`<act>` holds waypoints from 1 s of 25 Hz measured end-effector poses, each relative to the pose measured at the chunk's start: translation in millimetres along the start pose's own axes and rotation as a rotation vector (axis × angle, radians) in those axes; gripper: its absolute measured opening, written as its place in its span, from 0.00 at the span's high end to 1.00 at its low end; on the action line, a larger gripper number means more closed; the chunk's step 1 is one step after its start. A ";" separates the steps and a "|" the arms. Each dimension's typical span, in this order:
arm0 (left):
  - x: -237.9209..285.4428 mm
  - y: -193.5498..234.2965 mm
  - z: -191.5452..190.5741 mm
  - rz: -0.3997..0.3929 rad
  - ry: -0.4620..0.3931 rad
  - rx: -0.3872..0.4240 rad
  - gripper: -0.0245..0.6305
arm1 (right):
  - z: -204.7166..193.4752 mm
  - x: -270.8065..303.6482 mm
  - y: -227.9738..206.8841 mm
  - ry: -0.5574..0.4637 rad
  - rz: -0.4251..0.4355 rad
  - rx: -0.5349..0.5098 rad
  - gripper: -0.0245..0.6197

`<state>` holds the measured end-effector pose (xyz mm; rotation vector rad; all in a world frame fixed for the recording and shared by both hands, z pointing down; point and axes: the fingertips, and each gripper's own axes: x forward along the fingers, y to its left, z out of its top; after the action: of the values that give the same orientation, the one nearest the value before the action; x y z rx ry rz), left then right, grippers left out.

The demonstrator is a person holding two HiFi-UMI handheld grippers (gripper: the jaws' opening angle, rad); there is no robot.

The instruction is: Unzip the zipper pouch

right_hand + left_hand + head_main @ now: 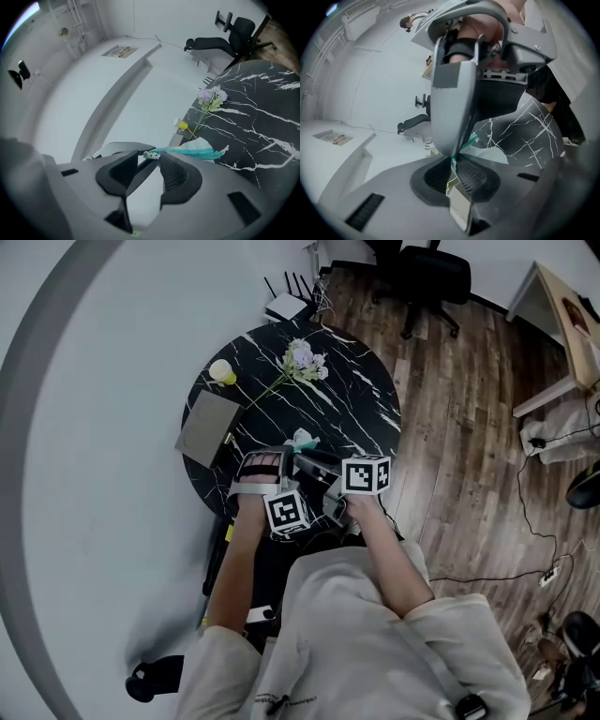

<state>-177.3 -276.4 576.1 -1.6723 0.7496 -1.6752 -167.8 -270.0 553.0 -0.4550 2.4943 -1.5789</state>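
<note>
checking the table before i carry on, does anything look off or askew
The grey flat pad juts past the left rim of the black marble table, sitting askew to it. A flower sprig lies loose on its side. Nothing looks spilled or damaged.
</note>
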 end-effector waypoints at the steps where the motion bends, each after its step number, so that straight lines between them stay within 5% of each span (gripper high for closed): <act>1: 0.3 1.3 -0.4 0.014 0.011 0.009 0.89 | 1.0 1.2 -1.4 -0.008 -0.014 0.012 0.73; 9: -7.3 -5.4 -0.4 -0.024 0.047 -0.040 0.89 | 5.7 4.3 1.0 -0.027 -0.056 0.076 0.79; 13: -5.5 9.1 -0.7 0.058 -0.016 -0.100 0.89 | 7.3 0.9 -0.3 -0.024 -0.034 0.079 0.88; 20: -8.1 9.2 6.1 0.022 -0.091 -0.198 0.89 | 8.8 -6.3 1.4 -0.013 -0.024 0.030 0.88; 25: -5.7 2.0 8.6 -0.092 -0.206 -0.483 0.89 | 9.3 -9.6 1.1 0.018 -0.039 -0.056 0.91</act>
<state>-168.7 -272.8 571.1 -2.2001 1.0455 -1.4217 -156.3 -274.3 547.6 -0.5024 2.5634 -1.5372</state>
